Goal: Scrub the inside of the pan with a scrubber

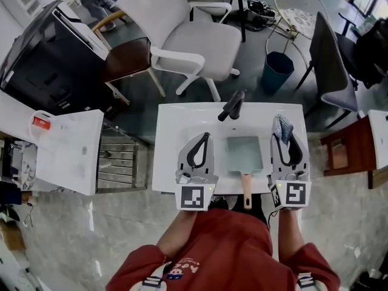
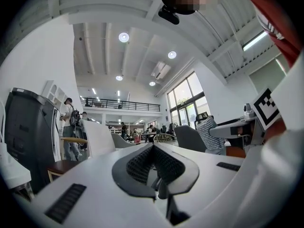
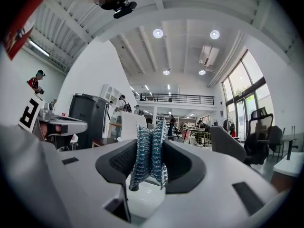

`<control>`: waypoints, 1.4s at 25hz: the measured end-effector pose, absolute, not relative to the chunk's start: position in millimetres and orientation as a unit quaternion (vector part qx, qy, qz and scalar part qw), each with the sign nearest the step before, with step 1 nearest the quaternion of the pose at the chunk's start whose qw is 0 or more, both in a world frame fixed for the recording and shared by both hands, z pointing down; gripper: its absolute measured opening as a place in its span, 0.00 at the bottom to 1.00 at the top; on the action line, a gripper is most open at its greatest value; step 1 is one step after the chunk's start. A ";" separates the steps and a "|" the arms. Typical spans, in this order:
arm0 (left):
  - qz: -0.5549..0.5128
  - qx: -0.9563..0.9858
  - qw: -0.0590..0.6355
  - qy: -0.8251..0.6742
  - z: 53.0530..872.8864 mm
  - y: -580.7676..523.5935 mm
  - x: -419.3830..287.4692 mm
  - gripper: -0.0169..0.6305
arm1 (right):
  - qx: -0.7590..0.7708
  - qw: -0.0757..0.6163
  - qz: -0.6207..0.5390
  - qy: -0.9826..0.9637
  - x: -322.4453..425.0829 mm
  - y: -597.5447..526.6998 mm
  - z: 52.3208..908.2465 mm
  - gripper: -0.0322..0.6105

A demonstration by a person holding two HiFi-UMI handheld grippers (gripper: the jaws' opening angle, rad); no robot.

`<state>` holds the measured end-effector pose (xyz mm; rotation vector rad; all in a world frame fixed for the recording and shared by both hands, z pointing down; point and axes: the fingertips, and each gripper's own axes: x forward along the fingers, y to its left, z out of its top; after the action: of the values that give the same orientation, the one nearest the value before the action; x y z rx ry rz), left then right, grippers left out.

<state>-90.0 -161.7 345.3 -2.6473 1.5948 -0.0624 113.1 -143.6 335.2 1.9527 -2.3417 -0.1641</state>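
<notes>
Teal pan lies between left tongs and right tongs pinching scrubber.

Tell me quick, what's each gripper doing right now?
Left gripper: shut, nothing in it.
Right gripper: shut on the scrubber.

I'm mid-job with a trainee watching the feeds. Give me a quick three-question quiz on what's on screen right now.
1. True or false: the right gripper is shut on the scrubber.
2. Fill in: the left gripper has its jaws ___, with nothing between them.
3. The pan sits on the white sink unit between the two grippers. Its wooden handle points:
A. toward the person
B. toward the faucet
C. toward the white chair

Key: 1 true; 2 shut; 3 A.
</notes>
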 end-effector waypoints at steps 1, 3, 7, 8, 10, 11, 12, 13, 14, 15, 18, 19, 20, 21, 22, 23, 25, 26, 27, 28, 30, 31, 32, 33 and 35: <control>-0.023 -0.856 0.025 0.516 347.0 -163.1 -88.3 0.04 | 0.638 0.044 -0.054 -0.767 114.0 -145.7 336.8 0.32; -0.026 -0.854 0.029 0.518 349.2 -166.4 -86.2 0.04 | 0.634 0.041 -0.053 -0.770 114.3 -151.2 340.2 0.32; -0.026 -0.852 0.033 0.522 351.1 -168.7 -84.0 0.04 | 0.623 0.044 -0.046 -0.780 111.7 -155.6 345.0 0.32; -0.025 -0.851 0.030 0.524 351.7 -169.0 -83.6 0.04 | 0.619 0.048 -0.043 -0.783 111.3 -157.3 346.2 0.32; -0.027 -0.848 0.026 0.529 353.1 -169.8 -83.6 0.04 | 0.607 0.059 -0.037 -0.792 109.3 -162.0 349.9 0.32; -0.029 -0.847 0.026 0.530 354.0 -169.8 -83.7 0.04 | 0.599 0.066 -0.036 -0.797 107.5 -164.3 352.3 0.32; -0.031 -0.847 0.025 0.531 355.4 -169.5 -84.0 0.04 | 0.590 0.077 -0.035 -0.803 105.2 -166.4 355.5 0.32; -0.034 -0.846 0.023 0.532 357.8 -168.8 -84.8 0.04 | 0.581 0.089 -0.034 -0.808 102.3 -168.2 359.9 0.32; -0.037 -0.845 0.020 0.532 360.6 -168.1 -86.0 0.04 | 0.571 0.104 -0.030 -0.813 98.7 -170.1 365.8 0.32; -0.039 -0.845 0.019 0.533 363.0 -167.4 -87.3 0.04 | 0.561 0.122 -0.021 -0.818 94.7 -172.0 373.4 0.32; -0.037 -0.845 0.017 0.534 368.2 -165.4 -89.3 0.04 | 0.521 0.187 0.015 -0.833 80.6 -174.6 402.4 0.32; -0.038 -0.845 0.013 0.534 371.3 -164.4 -89.4 0.04 | 0.503 0.212 0.028 -0.837 75.5 -173.8 414.2 0.32; -0.040 -0.845 0.007 0.534 374.8 -163.3 -89.5 0.04 | 0.484 0.236 0.040 -0.842 70.4 -172.3 427.4 0.33; -0.039 -0.844 0.002 0.535 377.8 -162.4 -89.8 0.04 | 0.462 0.260 0.054 -0.846 64.7 -170.3 441.7 0.33; -0.038 -0.843 -0.001 0.536 379.9 -161.4 -90.5 0.04 | 0.438 0.284 0.067 -0.850 58.4 -167.8 456.6 0.33; -0.038 -0.843 -0.001 0.536 381.4 -160.0 -91.3 0.04 | 0.415 0.308 0.076 -0.853 52.1 -164.4 471.5 0.33; -0.043 -0.843 -0.001 0.535 384.1 -156.0 -92.4 0.04 | 0.371 0.354 0.082 -0.854 41.7 -155.6 499.4 0.33; -0.045 -0.843 -0.004 0.536 385.3 -153.8 -92.9 0.04 | 0.347 0.375 0.083 -0.855 37.2 -150.4 512.8 0.33; -0.044 -0.843 -0.006 0.536 386.4 -151.8 -93.6 0.04 | 0.323 0.394 0.089 -0.856 32.6 -144.6 526.2 0.33; -0.044 -0.843 -0.007 0.536 387.7 -149.9 -94.4 0.04 | 0.299 0.409 0.099 -0.857 28.2 -139.0 539.2 0.33; -0.046 -0.843 -0.010 0.535 390.7 -146.0 -96.3 0.04 | 0.267 0.428 0.120 -0.855 20.9 -131.9 559.8 0.33; -0.047 -0.843 -0.013 0.536 392.4 -144.1 -97.5 0.04 | 0.258 0.435 0.126 -0.853 18.3 -130.7 567.2 0.32; -0.048 -0.842 -0.016 0.537 394.0 -142.6 -98.7 0.04 | 0.250 0.442 0.130 -0.852 16.4 -130.5 573.1 0.32; -0.048 -0.842 -0.018 0.538 395.6 -141.6 -99.9 0.04 | 0.241 0.449 0.132 -0.850 15.1 -130.6 578.1 0.32; -0.050 -0.841 -0.021 0.539 398.4 -140.4 -102.3 0.04 | 0.218 0.465 0.132 -0.848 13.0 -130.4 586.7 0.32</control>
<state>-102.3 -140.4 398.4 -2.6761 1.7159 -0.1583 13.0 -130.4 586.7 0.5344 -2.0831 0.3247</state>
